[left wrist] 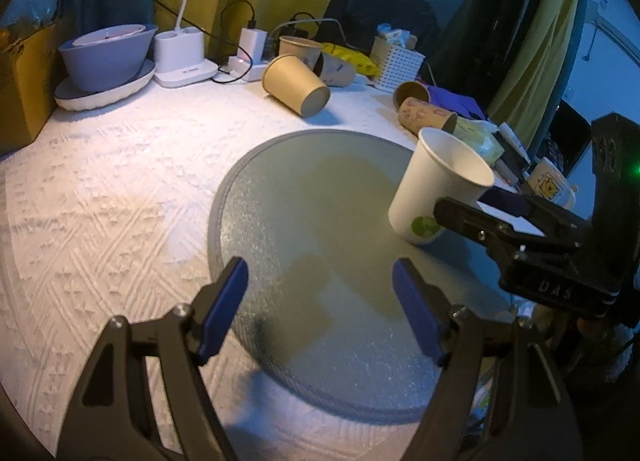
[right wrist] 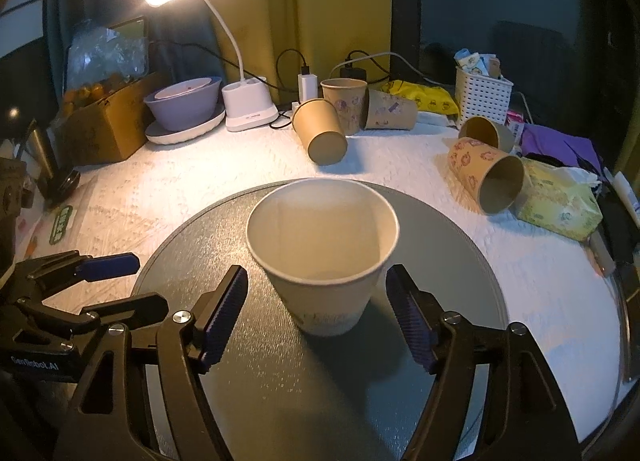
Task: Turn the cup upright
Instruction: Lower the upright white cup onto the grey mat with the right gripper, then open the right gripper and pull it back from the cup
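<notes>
A white paper cup (right wrist: 322, 249) with a green mark stands upright, mouth up, on a round grey mat (right wrist: 440, 245). My right gripper (right wrist: 317, 315) is open, its blue pads either side of the cup with a gap on each side. In the left wrist view the cup (left wrist: 436, 189) is at the mat's right edge (left wrist: 280, 189), with the right gripper (left wrist: 480, 213) beside it. My left gripper (left wrist: 320, 311) is open and empty over the mat's near part; it also shows at the left of the right wrist view (right wrist: 100, 281).
Several brown paper cups lie on their sides at the back (right wrist: 320, 133) and right (right wrist: 486, 177); one stands upright (right wrist: 346, 101). A lit desk lamp (right wrist: 248, 101), stacked bowls (right wrist: 184, 105), a cardboard box (right wrist: 104, 125), a white basket (right wrist: 482, 95) and a tissue pack (right wrist: 560, 201) ring the table.
</notes>
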Available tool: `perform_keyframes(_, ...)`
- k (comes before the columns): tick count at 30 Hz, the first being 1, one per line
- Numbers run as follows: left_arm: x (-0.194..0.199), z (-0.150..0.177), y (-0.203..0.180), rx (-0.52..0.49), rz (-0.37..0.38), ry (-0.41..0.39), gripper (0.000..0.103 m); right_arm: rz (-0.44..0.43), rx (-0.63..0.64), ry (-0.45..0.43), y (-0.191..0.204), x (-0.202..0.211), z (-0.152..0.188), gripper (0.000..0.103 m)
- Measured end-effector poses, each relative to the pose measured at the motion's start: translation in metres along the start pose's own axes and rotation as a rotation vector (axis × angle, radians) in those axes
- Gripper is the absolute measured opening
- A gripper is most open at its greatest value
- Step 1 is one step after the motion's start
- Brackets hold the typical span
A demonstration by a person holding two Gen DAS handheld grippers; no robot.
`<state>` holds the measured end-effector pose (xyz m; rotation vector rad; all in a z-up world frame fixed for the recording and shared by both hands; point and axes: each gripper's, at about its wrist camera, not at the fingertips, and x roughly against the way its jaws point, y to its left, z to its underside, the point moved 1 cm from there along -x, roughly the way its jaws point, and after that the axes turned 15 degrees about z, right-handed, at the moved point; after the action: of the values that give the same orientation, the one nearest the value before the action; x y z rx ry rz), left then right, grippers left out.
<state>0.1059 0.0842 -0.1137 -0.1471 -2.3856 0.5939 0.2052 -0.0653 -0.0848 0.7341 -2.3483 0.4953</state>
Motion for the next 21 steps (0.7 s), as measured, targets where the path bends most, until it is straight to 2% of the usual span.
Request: perform_keyframes(21, 0.023, 0.017, -0.034, -0.062, -0.010, -0.030, 0.076, 0.021, -0.028, -0.024, -0.012, 0.044, 0.028, 0.075)
